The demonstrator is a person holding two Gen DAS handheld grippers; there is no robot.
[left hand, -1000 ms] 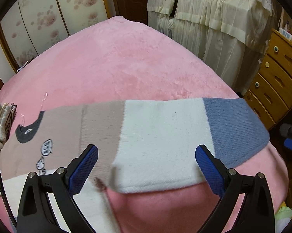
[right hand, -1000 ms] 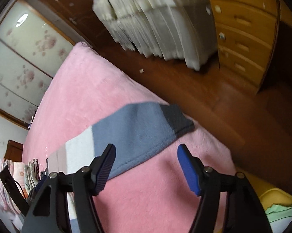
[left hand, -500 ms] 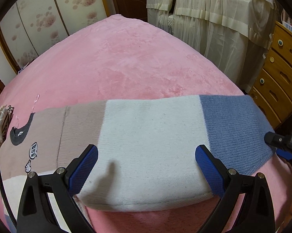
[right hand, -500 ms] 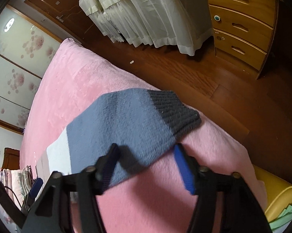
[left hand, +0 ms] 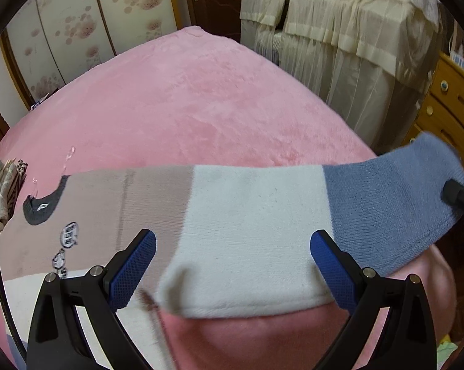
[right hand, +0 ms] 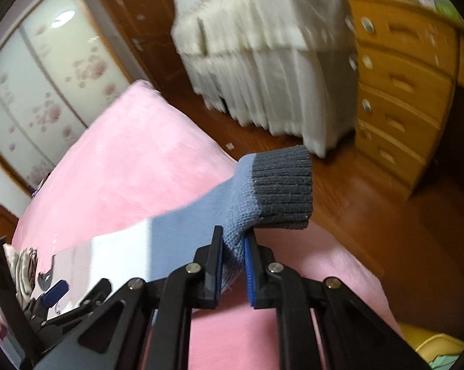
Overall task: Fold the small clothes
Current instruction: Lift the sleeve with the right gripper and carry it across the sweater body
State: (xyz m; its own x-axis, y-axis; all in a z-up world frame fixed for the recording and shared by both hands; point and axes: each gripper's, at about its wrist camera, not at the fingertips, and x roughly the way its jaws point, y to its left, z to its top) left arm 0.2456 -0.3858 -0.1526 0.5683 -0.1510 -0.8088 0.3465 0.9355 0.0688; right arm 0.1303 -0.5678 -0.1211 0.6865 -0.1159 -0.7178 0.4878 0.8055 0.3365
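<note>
A long sock [left hand: 253, 225] with beige, white and blue bands lies across the pink bed [left hand: 185, 108]. My left gripper [left hand: 232, 265] is open, its blue pads either side of the white band, above the sock's near edge. My right gripper [right hand: 233, 259] is shut on the sock's blue end [right hand: 232, 215] and holds it lifted; the dark grey ribbed cuff [right hand: 281, 191] sticks up past the fingers. The right gripper's tip [left hand: 457, 195] shows at the sock's blue end in the left wrist view.
A second pale garment [left hand: 19, 289] lies under the sock at the left. Folded clothes [left hand: 0, 191] sit at the bed's left edge. A wooden dresser [right hand: 407, 92] and a cream-draped bed [right hand: 262, 61] stand beyond the wooden floor. A yellow bin [right hand: 432, 345] is at lower right.
My right gripper closed on the sock's blue end and raised it off the bed. The left gripper stayed open over the white band.
</note>
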